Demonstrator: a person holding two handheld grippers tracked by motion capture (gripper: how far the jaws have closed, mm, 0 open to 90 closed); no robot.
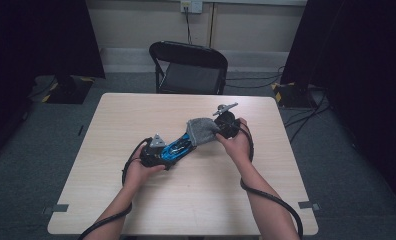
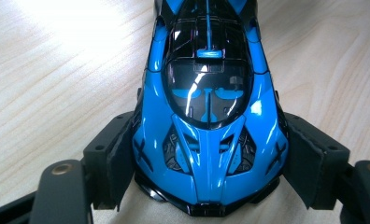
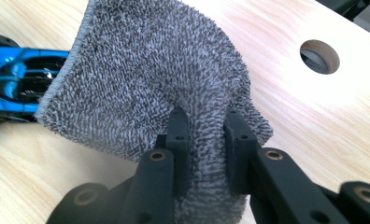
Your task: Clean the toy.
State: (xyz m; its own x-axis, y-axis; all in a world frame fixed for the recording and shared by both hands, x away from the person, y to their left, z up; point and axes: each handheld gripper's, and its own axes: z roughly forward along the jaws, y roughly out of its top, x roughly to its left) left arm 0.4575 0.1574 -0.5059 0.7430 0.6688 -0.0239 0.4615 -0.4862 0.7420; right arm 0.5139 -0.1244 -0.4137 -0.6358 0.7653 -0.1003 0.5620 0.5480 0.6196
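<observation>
A glossy blue and black toy car (image 2: 209,112) lies on the wooden table (image 1: 196,200), its nose pointing at the left gripper's camera. My left gripper (image 2: 206,168) is shut on the car's front, one pad (image 2: 120,158) on each flank. In the high view the car (image 1: 178,146) stretches between the two hands. A grey terry cloth (image 3: 150,79) is pinched in my right gripper (image 3: 205,149), and the cloth (image 1: 202,131) drapes over the car's far end. The car's blue rear (image 3: 15,81) peeks out from under the cloth's edge.
A black folding chair (image 1: 191,67) stands behind the table's far edge. The tabletop has a round hole (image 3: 319,56) near the right gripper. Dark curtains hang at both sides, and cables (image 1: 296,120) lie on the floor at the right.
</observation>
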